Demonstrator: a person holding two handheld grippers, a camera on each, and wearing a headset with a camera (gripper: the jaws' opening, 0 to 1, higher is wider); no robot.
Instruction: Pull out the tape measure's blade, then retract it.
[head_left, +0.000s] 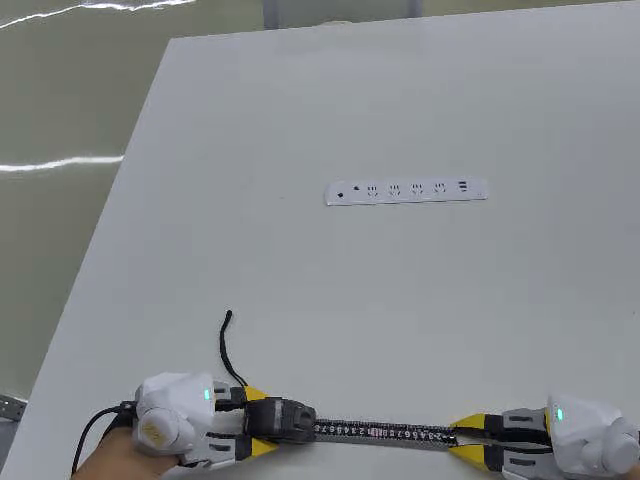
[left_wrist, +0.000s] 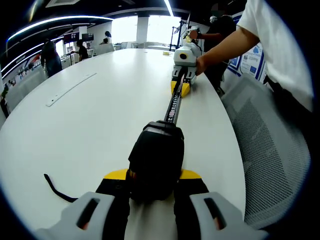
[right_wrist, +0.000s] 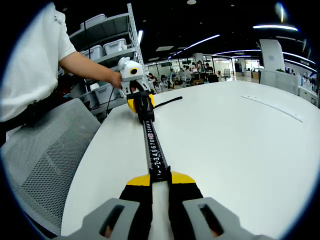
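Note:
The black tape measure case (head_left: 291, 420) (left_wrist: 156, 160) lies near the table's front edge, and my left gripper (head_left: 262, 423) (left_wrist: 152, 181) is shut on it. Its black blade (head_left: 385, 433) (left_wrist: 174, 102) (right_wrist: 153, 148) with white numbers runs out flat over the table to the right. My right gripper (head_left: 468, 440) (right_wrist: 160, 178) is shut on the blade's end. In the right gripper view the case (right_wrist: 144, 108) and the left gripper (right_wrist: 136, 102) sit at the far end of the blade. The left gripper view has the right gripper (left_wrist: 181, 86) at the far end.
A white power strip (head_left: 406, 190) (left_wrist: 71, 89) (right_wrist: 272, 106) lies flat in the middle of the white table (head_left: 380, 110). The case's black wrist strap (head_left: 229, 346) (left_wrist: 57, 186) trails on the table behind the left gripper. A mesh chair (right_wrist: 45, 165) stands by the table's edge.

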